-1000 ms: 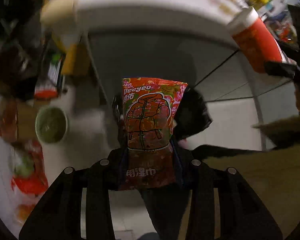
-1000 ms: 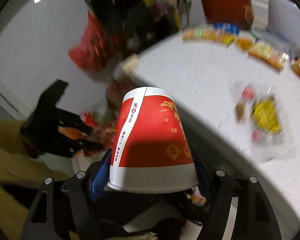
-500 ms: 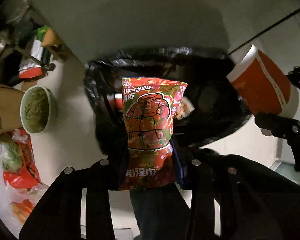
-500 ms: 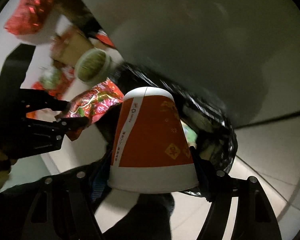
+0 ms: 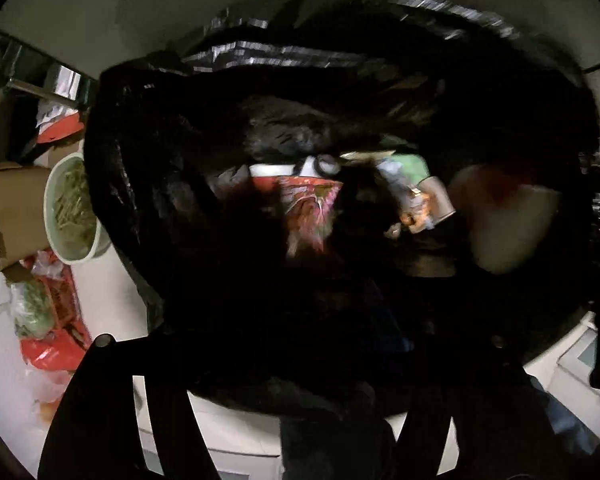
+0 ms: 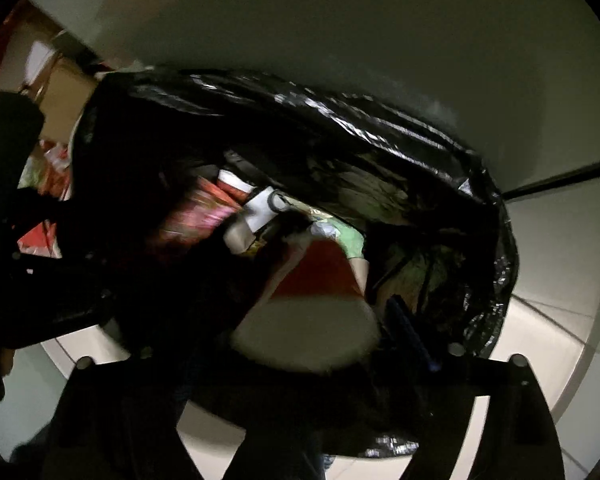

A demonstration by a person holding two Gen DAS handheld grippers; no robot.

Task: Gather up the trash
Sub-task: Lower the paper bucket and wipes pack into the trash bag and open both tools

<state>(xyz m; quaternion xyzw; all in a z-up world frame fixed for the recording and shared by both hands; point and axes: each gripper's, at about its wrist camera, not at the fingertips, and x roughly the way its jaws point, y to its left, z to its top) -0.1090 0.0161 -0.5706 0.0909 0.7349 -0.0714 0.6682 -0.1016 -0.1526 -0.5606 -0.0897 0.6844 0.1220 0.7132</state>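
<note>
- Black trash bag (image 5: 148,168), glossy crinkled plastic, mouth wide open, fills most of both wrist views; also centre to right in the right view (image 6: 380,128).
- Bag stands on a pale tiled floor (image 6: 540,320) with dark grout lines; plain grey-white surface behind it, upper part of both frames.
- Red and white paper cup (image 6: 312,292), blurred, lower centre of right view, rim end towards the camera, over the bag mouth; same cup at right of left view (image 5: 512,220).
- Right gripper (image 6: 300,360): jaws opening, spread wide; cup sits between them, pads not seen pressing on it.
- Red printed snack packet (image 5: 308,208), pink and green pattern, blurred, centre of left view inside the bag; pink smear at centre left in right view (image 6: 204,216).
- Left gripper (image 5: 296,320): jaws opening, spread; dark and hard to read, packet beyond the tips, not pinched.
- Other litter inside the bag: white bits, green wrapper (image 5: 412,166), a small can (image 5: 436,200).
- Left edge of left view, beside the bag: green bowl (image 5: 72,208) with greenish contents, brown cardboard box (image 5: 16,208), red bags (image 5: 52,344) below on the floor.
</note>
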